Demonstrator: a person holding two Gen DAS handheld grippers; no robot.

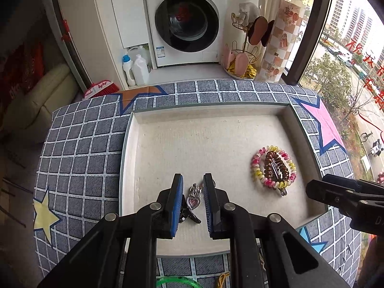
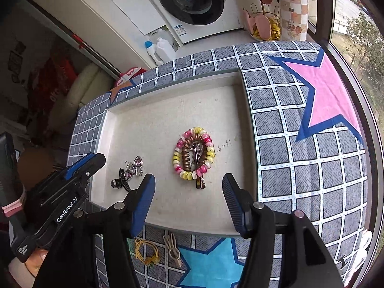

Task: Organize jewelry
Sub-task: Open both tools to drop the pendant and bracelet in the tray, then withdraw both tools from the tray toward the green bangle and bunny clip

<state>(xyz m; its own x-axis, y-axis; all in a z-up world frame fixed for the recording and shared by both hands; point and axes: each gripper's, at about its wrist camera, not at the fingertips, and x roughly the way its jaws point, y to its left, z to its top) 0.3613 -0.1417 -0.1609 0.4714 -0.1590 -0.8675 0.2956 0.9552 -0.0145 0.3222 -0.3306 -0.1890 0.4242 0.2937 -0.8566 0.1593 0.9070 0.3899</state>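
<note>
Yellow hair tie (image 2: pixel 146 252) and beige clip (image 2: pixel 173 249) lie on the desk (image 2: pixel 300 168) by the tray's (image 2: pixel 192 226) near edge, under right tongs (image 2: pixel 188 187): half open, empty. Left tongs (image 1: pixel 193 187) nearly closed, empty, over the heart charm (image 1: pixel 192 201).

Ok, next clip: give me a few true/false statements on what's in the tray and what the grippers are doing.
1. The brown coil hair tie lies inside the pink-and-yellow one. True.
2. The right gripper grips the coil ties. False: its jaws stand apart, nothing between them.
3. The heart-shaped clips lie outside the tray. False: they lie on its floor.
4. A yellow hair tie lies on the checked cloth. True.
5. The left gripper holds something. False: empty.
</note>
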